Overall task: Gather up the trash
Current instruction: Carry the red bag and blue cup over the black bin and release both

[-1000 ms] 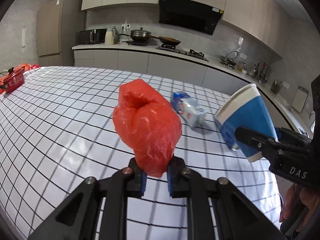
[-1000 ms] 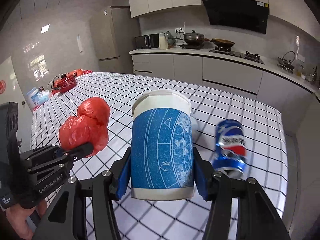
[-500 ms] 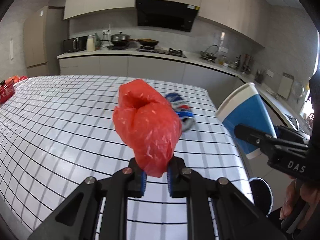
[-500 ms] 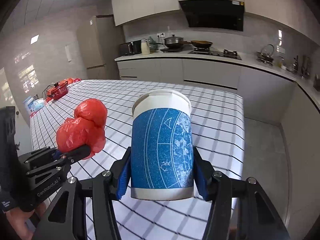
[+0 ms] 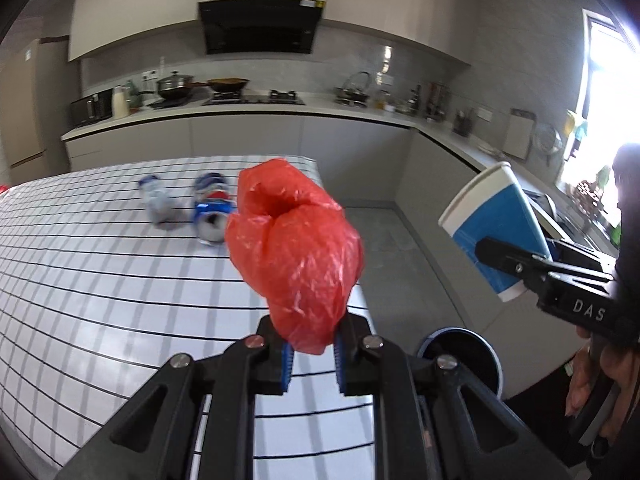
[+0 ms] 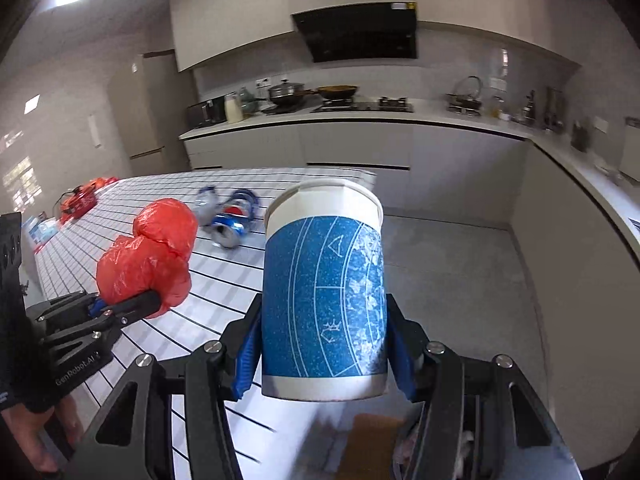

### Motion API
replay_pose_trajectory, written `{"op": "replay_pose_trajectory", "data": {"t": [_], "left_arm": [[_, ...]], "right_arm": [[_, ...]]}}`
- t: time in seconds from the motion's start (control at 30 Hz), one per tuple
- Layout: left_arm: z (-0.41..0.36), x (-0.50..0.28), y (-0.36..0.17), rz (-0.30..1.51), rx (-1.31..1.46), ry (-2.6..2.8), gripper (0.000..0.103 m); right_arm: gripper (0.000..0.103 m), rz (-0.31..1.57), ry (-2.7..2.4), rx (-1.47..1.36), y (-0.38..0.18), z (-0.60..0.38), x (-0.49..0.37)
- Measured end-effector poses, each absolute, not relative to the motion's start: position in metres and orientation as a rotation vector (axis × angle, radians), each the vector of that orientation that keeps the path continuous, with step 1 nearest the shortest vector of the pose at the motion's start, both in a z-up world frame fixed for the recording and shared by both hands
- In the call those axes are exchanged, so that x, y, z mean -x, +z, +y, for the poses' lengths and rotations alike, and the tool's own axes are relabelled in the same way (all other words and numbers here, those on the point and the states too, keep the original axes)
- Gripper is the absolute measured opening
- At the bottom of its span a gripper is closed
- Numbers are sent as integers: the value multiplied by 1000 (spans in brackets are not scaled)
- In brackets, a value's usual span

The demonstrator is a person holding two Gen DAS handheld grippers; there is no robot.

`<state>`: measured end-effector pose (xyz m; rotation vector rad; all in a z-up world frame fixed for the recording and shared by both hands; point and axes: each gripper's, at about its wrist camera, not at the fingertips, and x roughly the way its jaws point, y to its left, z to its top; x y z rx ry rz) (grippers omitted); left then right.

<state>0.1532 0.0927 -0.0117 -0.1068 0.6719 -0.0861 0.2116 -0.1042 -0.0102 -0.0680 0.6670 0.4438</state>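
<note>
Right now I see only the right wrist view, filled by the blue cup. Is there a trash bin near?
Observer: Yes, the left wrist view shows a dark round bin on the floor, just beyond the table edge.
Operator: How is the red bag held?
Observer: The left gripper is shut on its lowest fold; the red bag stands above the jaws.
Operator: And my cup from there?
Observer: The blue cup leans, mouth toward the table.

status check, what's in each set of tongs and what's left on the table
Left tongs shut on red bag. Right tongs shut on blue cup. Can, crumpled wrapper on table.
</note>
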Motion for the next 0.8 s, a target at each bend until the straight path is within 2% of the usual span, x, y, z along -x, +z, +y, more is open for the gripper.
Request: {"op": "replay_pose_trajectory", "data": {"t": [0.47,0.8], "left_arm": [[-31,-160,-31,736,53,-260,17],[-93,-155,-75,819,36,-344,17]], "right_arm": [[57,710,315,53,-38,-250,-187],[57,777,325,119,-84,-316,-182]]}}
